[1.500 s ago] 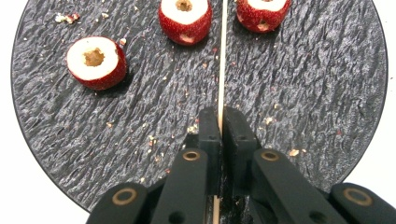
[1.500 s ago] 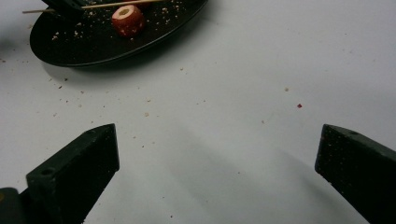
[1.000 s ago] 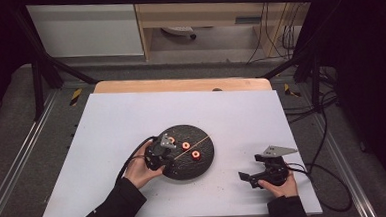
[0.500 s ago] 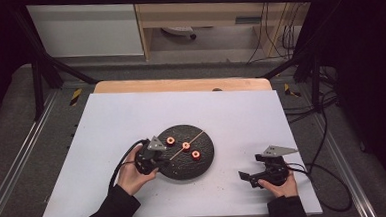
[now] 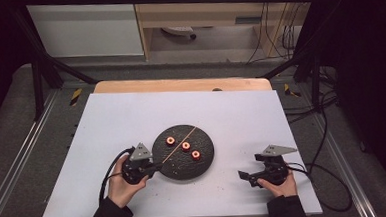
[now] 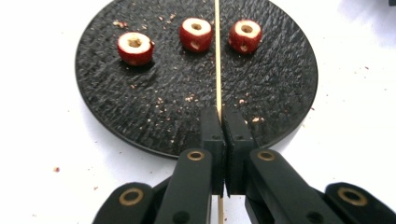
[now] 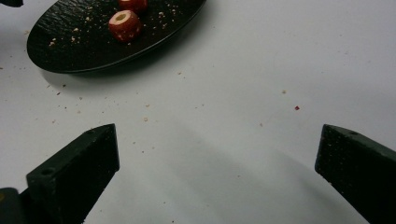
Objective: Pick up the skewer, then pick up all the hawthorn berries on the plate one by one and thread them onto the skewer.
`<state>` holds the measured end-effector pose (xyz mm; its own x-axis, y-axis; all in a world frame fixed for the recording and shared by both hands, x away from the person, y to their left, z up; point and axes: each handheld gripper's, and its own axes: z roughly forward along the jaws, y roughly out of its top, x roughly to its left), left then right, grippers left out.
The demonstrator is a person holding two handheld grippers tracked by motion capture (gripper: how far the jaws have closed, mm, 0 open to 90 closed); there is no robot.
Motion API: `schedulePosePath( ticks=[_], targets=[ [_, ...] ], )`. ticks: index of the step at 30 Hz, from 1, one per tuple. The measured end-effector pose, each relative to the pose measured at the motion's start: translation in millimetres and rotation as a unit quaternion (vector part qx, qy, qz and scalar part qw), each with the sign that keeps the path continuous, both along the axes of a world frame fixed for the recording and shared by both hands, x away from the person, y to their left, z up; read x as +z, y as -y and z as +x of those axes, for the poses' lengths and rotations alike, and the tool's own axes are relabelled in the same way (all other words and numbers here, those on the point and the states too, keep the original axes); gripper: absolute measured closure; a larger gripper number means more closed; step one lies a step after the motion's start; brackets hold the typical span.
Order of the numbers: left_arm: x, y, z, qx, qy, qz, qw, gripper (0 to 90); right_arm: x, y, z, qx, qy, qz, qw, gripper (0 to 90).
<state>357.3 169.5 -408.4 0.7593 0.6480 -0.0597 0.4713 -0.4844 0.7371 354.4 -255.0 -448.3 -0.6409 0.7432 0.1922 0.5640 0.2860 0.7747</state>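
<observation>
Left gripper [image 6: 219, 119]: jaws clamped on the thin wooden skewer [image 6: 217, 56] at the near-left rim of the black plate [image 5: 204, 163].
Skewer: ran across the plate, past three cored red fruit pieces [image 6: 195, 33].
Right gripper [image 7: 217, 163]: jaws wide apart, nothing between them, over bare white table [image 5: 241, 116], right of the plate.

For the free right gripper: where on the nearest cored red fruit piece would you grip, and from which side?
Grip the nearest fruit piece across its rounded red sides, coming from above. It stands hole-up on the black plate, apart from the others and clear of the skewer. The right gripper is open.
</observation>
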Motion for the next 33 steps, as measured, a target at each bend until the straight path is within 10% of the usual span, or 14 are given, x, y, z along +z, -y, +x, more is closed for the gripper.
schedulePosePath(
  ticks=[33],
  targets=[
    [-17.0, -37.9, -18.9, 0.038, 0.019, -0.055, 0.9976, 88.3, 22.5, -45.8, 13.5, 0.007, 0.001, -0.022, 0.9997, 0.6]
  ],
)
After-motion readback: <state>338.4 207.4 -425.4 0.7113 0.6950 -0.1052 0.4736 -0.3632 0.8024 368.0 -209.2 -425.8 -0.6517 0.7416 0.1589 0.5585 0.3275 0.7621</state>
